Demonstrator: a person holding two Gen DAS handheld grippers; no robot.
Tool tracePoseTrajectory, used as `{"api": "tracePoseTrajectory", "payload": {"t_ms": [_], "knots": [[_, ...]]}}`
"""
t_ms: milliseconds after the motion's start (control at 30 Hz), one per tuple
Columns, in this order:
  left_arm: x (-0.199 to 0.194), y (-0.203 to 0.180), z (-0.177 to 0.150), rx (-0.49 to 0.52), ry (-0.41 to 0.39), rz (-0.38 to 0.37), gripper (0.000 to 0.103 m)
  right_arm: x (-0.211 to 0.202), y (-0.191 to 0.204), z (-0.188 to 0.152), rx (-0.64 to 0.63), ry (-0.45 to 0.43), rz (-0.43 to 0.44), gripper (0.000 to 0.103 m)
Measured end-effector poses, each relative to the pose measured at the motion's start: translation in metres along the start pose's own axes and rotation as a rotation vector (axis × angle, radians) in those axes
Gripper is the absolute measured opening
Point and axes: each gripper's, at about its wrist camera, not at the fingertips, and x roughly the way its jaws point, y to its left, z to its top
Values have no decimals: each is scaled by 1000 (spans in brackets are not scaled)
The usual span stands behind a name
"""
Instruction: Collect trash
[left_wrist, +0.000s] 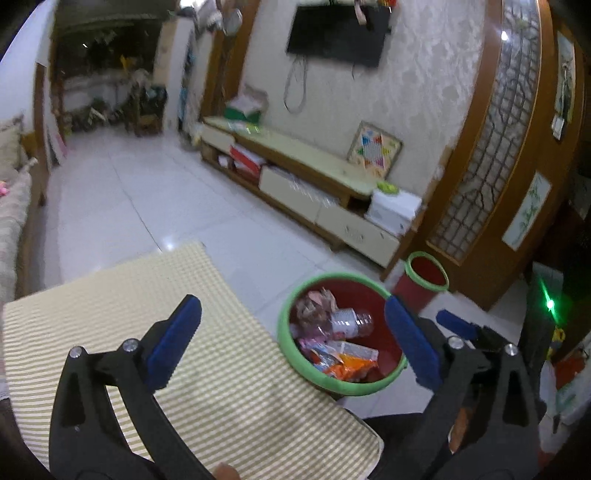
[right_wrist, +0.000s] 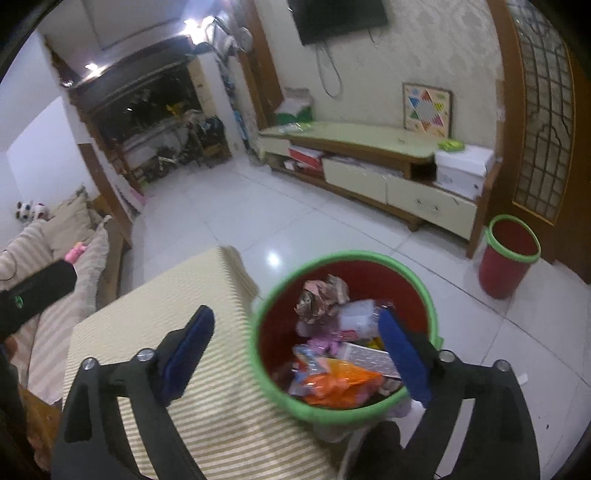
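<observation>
A red bin with a green rim (left_wrist: 295, 354) (right_wrist: 258, 373) stands on the floor beside a table with a yellow striped cloth (left_wrist: 207, 387) (right_wrist: 221, 417). It holds a clear plastic bottle (left_wrist: 351, 322), crumpled paper (right_wrist: 320, 295), an orange wrapper (right_wrist: 340, 382) and other packets. My left gripper (left_wrist: 291, 321) is open and empty above the table's edge and the bin. My right gripper (right_wrist: 295, 332) is open and empty above the bin. Part of the right gripper (left_wrist: 458, 326) shows in the left wrist view.
A second red bin with a green rim (left_wrist: 424, 280) (right_wrist: 508, 254) stands by the wooden partition. A TV cabinet (left_wrist: 314, 177) (right_wrist: 369, 158) with a white box (right_wrist: 461, 170) runs along the wall. A sofa (right_wrist: 48, 251) is on the left. White tiled floor (right_wrist: 277, 221) lies beyond.
</observation>
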Motion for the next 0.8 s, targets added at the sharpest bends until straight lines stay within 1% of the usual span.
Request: {"api": "tracePoseTrajectory", "payload": {"t_ms": [67,167,267,333,400,467,533,600,700,800], "knots": [[-20,6,4,5,-44,54,98,-14,17,-1,-29,-38,19,95],[-47,10,7,41,-91,154,98,-34,43,-1,-78,-104,33,96],[-69,16,8,46,-122,236,98,-50,65,-3,-107,-181,-4,96],[-82,24,7,25,-143,270,98,-56,74,-5,-111,-210,-8,96],[-92,32,7,-5,-161,281,98,-59,79,-4,-89,-218,12,96],[-101,42,4,-30,-187,285,98,-60,81,-5,-75,-224,11,96],[-112,50,-3,-45,-217,304,98,-64,86,-7,-81,-237,1,96],[-120,55,-7,-53,-234,300,98,-63,93,-9,-99,-230,2,96],[-121,62,-8,-75,-203,262,98,-64,103,-14,-123,-223,-3,96],[-121,65,-11,-90,-185,247,98,-63,109,-19,-133,-208,7,96]]}}
